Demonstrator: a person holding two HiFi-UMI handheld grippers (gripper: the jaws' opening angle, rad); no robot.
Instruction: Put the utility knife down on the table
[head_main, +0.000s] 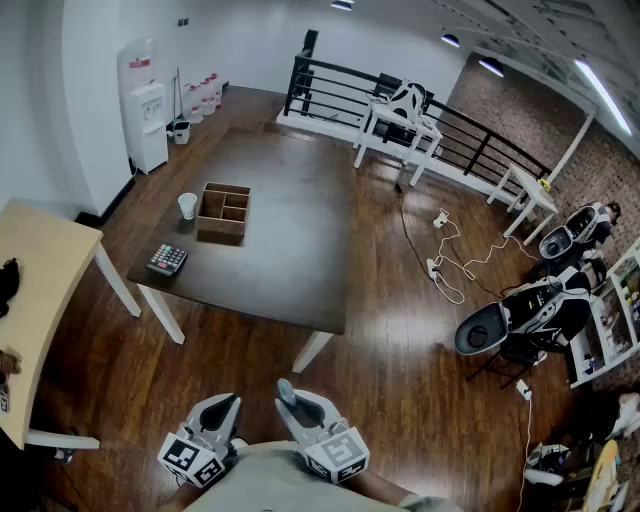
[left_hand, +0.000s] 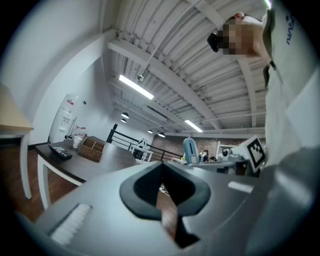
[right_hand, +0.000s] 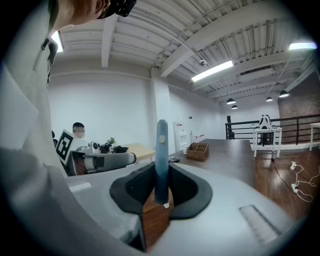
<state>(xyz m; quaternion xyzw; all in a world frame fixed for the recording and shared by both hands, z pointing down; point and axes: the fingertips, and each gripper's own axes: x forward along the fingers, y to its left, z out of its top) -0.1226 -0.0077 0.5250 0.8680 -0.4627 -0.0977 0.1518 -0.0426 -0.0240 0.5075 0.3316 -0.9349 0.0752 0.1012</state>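
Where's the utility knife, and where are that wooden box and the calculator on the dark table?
utility knife (right_hand: 161, 160): right gripper view, middle of its blue handle, clamped between the jaws.
wooden box (head_main: 220, 228): head view, its front wall.
calculator (head_main: 167, 260): head view, its keypad.

Bright ceiling strip lights; fisheye warping at edges, floor glare, perhaps slight blur.

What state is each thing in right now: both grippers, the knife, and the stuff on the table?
utility knife: clamped between the right gripper's jaws, not yet on the table
right gripper: shut on the utility knife
left gripper: shut, empty
wooden box: upright on the table, open-topped
cup: upright
calculator: lying flat
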